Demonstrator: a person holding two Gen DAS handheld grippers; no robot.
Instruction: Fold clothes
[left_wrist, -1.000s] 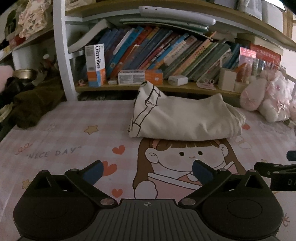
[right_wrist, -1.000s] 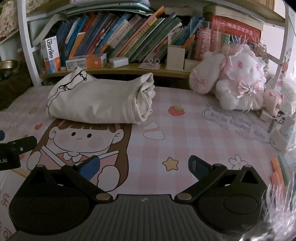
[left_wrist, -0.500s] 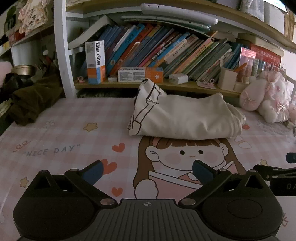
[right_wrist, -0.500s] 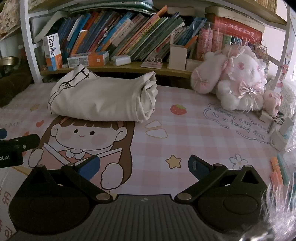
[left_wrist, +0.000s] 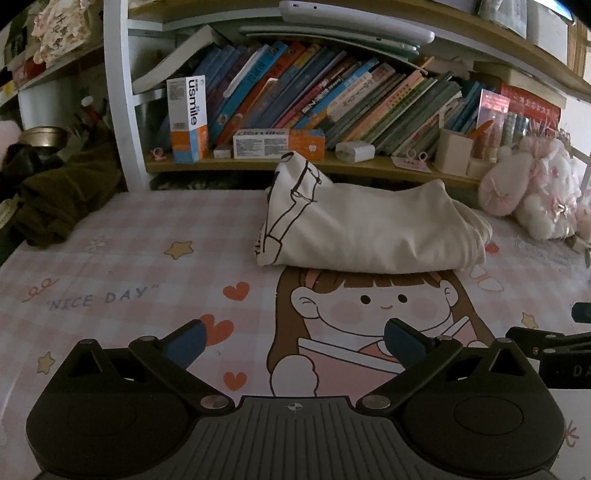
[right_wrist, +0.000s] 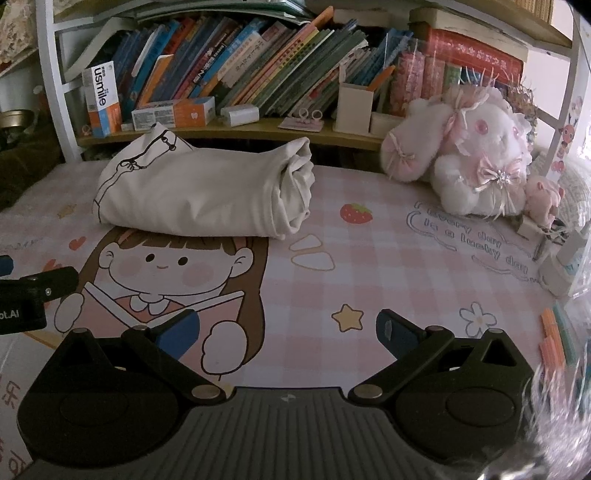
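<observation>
- Leftmost, at the left edge of the left wrist view, a dark brown cloth (left_wrist: 55, 199) lies heaped where the pink checked mat (left_wrist: 122, 258) ends.
- Next, a white and orange "usmile" box (left_wrist: 187, 120) stands upright on the low shelf (left_wrist: 240, 164) in the upper left of the frame, with leaning books (left_wrist: 332, 99) filling the shelf to its right.
- Centrally, the folded cream garment (left_wrist: 369, 230) lies on the table just below that shelf, in the middle of both views; its left end (the one with black line drawing) sticks up a little, and its right end shows stacked folded layers (right_wrist: 295, 192).
- Directly beneath the garment, touching its lower edge, the mat carries a printed cartoon girl (left_wrist: 369, 306).
- Lower in the frame, the left tongs (left_wrist: 293, 341) hang spread wide over the mat with nothing between the blue pads (left_wrist: 184, 341), well apart from the garment.
- Likewise the right tongs (right_wrist: 288, 332) are released in the lower part of their own view, gripping nothing, and also clear of the garment.
- Further right, a beige pen holder (right_wrist: 354, 107) stands on the shelf.
- Rightmost, a white and pink plush rabbit (right_wrist: 476, 155) sits at the upper right of the right wrist view, apart from the garment.
</observation>
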